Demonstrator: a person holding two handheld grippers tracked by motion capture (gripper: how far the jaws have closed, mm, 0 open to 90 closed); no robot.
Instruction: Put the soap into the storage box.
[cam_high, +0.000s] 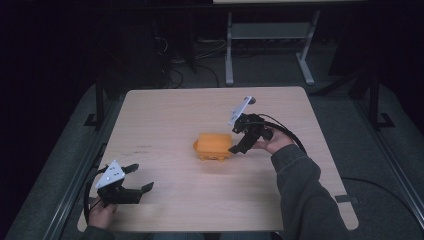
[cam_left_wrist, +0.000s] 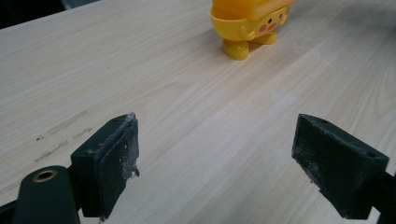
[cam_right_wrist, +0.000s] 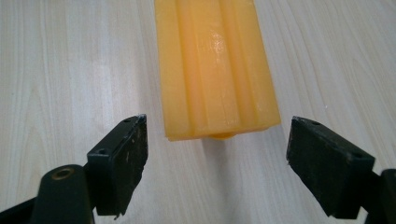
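Left gripper (cam_high: 134, 181) sat at the near left corner of the table (cam_high: 165, 107), jaws spread wide, nothing between them, pads resting low over bare wood. From its own view the box (cam_left_wrist: 249, 25) stood well ahead and off to the right, a yellow thing on stubby feet with pink cheek dots on its side; clearly apart from that gripper, with a long stretch of tabletop between. In the high view the box (cam_high: 214, 145) sat about mid-table, slightly right of centre, lid on as far as I could tell. Right gripper (cam_high: 239, 141) was just beside the box's right end, tilted down toward it, hand behind it, cable trailing off to the right. In the right gripper view the jaws were wide open and empty, and the box's ribbed orange top (cam_right_wrist: 215, 70) ran straight away from the camera, so its long axis lay along the gripper's line of reach, not across it. The near end of the box sat between the two pads but a little ahead of them, no contact visible on either side. The opening looked wider than the box's short side, so my read: right hand was far nearer and lined up to close across the narrow width after a short push forward. Left one looked parked.
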